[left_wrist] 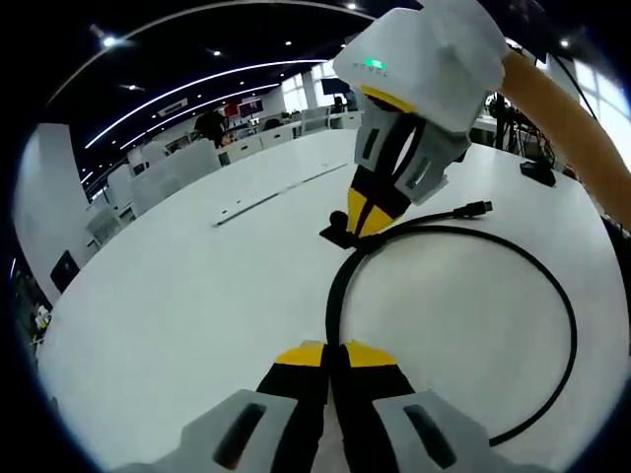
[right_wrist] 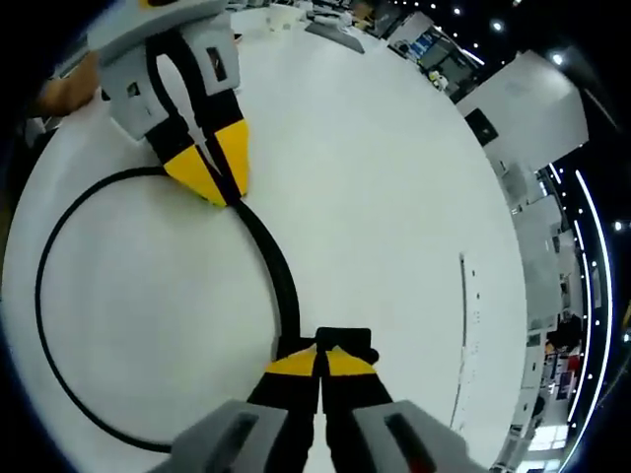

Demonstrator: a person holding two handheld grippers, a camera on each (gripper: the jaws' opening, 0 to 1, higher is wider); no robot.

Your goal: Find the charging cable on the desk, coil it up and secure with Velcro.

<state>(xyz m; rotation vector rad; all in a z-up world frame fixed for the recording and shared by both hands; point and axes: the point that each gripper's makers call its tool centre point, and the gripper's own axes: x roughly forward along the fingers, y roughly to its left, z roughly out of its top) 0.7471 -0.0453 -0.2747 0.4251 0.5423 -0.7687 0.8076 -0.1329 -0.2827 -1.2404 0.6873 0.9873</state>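
Observation:
A black charging cable lies in one wide loop on the white desk. My left gripper is shut on the cable at the bottom of the left gripper view. Just beyond it, my right gripper comes down from above and is shut on the cable where the loop crosses itself. A black Velcro tab sits at that crossing. The cable's plug sticks out to the right. In the right gripper view, my right gripper pinches the cable beside the tab, and the left gripper holds it farther along.
A thin pale strip lies across the far part of the desk, also seen as the strip at the right. A small dark object sits near the far right edge. A person's arm reaches in behind the right gripper.

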